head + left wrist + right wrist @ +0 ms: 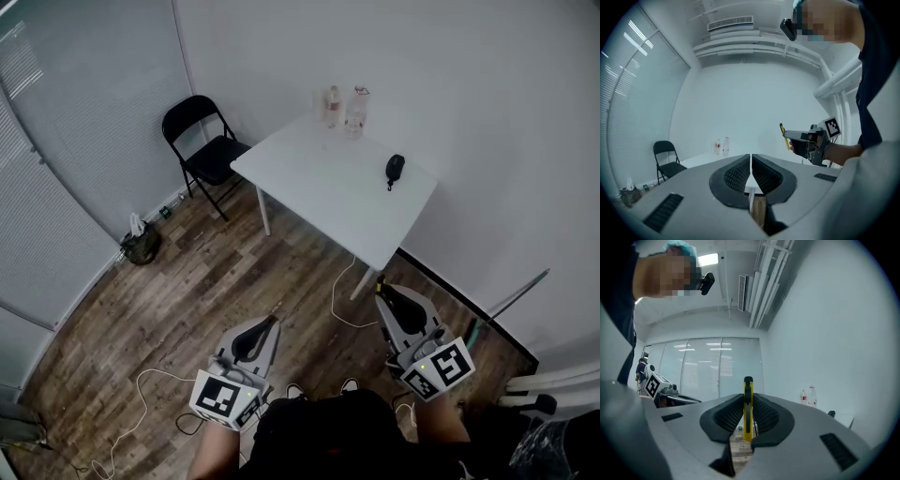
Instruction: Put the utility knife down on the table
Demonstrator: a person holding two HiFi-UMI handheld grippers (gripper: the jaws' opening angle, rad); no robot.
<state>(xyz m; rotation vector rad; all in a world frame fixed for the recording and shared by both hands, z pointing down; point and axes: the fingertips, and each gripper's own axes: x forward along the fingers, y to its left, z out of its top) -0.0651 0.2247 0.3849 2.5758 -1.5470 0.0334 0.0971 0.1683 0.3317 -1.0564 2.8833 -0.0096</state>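
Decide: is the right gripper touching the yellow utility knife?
Touching: the right gripper view shows the right gripper clamping the yellow utility knife between its jaws.

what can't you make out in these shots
- Yellow utility knife: in the right gripper view the right tongs cover its middle, so I cannot tell whether the blade is in or out.
- Small black object on the white table: too small in the head view to identify.
- Two clear plastic bottles: labels too small in the head view to read.
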